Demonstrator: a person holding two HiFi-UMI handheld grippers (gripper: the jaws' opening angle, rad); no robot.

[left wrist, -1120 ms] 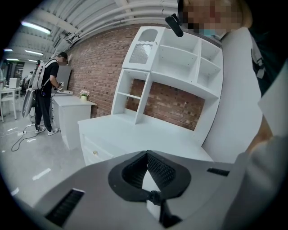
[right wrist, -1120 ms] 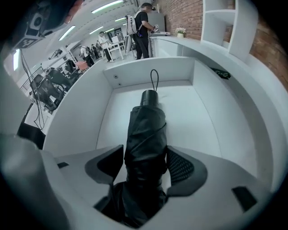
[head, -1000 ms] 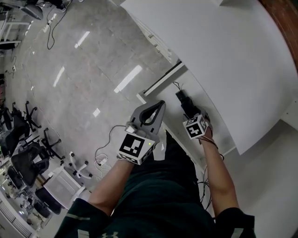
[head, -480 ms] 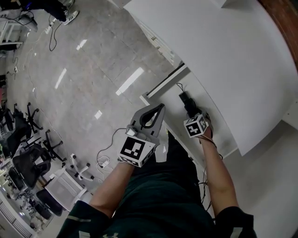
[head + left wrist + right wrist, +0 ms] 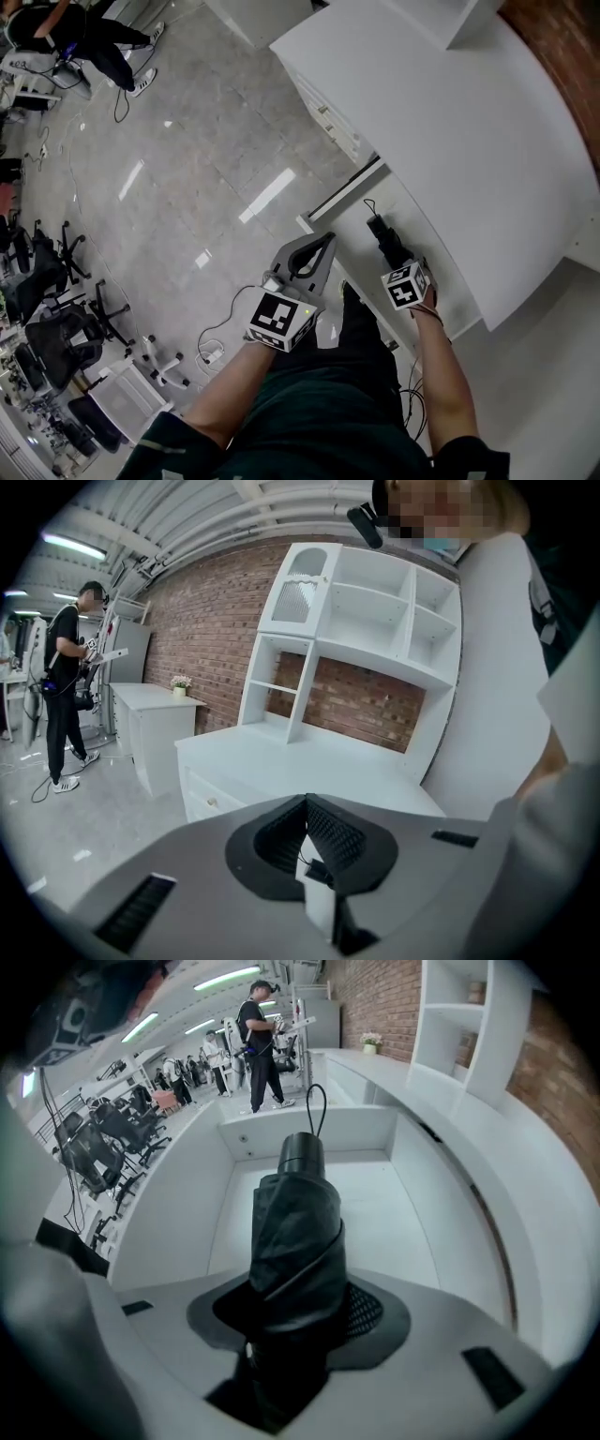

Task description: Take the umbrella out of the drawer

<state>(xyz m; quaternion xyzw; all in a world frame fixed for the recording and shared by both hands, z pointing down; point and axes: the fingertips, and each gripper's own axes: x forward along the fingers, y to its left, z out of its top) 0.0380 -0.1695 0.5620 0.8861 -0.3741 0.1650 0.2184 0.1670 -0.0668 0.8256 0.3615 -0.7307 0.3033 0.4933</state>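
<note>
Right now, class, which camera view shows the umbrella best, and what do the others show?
The right gripper view: the umbrella fills its centre, between the right gripper's jaws, which have just been closing on it, over the drawer. The head view shows it small and dark. The left gripper view shows nothing clear of it.

I see the umbrella (image 5: 295, 1232) as a black, folded compact one, its fabric wrapped tight with a strap round it. A round black cap with a thin cord loop sits at its far end. It points along the open drawer (image 5: 319, 1129) toward the far wall, and its near end sits between the jaws of the right gripper (image 5: 298, 1316), which have just been closing on it. The drawer is white, pulled out and otherwise bare. I cannot tell whether the umbrella touches its floor
</note>
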